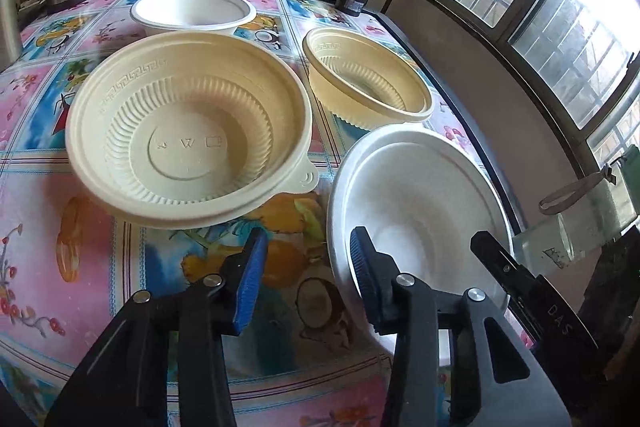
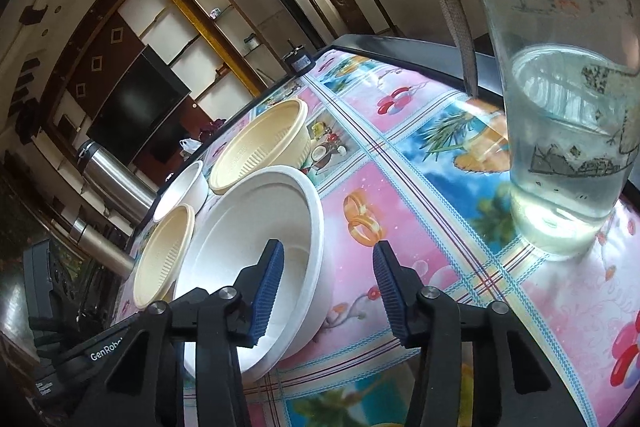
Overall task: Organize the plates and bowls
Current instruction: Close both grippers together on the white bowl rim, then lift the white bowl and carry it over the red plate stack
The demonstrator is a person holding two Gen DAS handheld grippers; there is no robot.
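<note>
Four bowls on tabletop (image 1: pixel 48 187). Large white bowl (image 1: pixel 420 195) nearest, by the window-side edge. Large cream bowl (image 1: pixel 188 127) just beside it toward the middle. Small cream bowl (image 1: pixel 366 79) farther along the same edge, small white bowl (image 1: pixel 194 11) near the far edge.

Left gripper (image 1: pixel 308 267): fingers part-way apart, straddling white bowl's near rim, one pad inside, one outside; pads not pressing rim.

Right gripper (image 2: pixel 328 293): same on opposite rim, gap visible, no clamp.

Glass (image 2: pixel 564 131) with water near right gripper, on tabletop.
</note>
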